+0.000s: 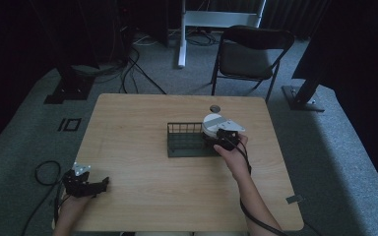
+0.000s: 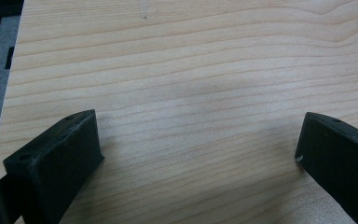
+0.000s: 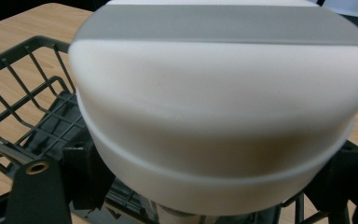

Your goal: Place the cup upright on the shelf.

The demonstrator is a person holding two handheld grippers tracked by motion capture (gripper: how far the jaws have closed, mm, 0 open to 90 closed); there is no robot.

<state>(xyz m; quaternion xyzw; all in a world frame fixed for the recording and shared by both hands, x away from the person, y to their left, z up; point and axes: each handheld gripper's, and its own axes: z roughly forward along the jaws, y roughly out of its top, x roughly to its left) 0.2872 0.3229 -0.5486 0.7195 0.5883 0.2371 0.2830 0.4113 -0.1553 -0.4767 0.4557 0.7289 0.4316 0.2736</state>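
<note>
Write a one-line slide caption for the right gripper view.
Right gripper holds a white round container with a grey band above the dark wire basket on the wooden table.

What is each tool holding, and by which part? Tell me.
The right tool grips a white container by its lower sides, over the dark wire basket. The left tool is open, holding nothing.

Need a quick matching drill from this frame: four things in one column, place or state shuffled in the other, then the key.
1. left gripper
2. right gripper
3. wire basket
4. folding chair

A. on the floor beyond the table
B. at mid table, dark green
C. jaws apart over bare wood
D. closed on the white container

Pairs: 1-C, 2-D, 3-B, 4-A
</note>
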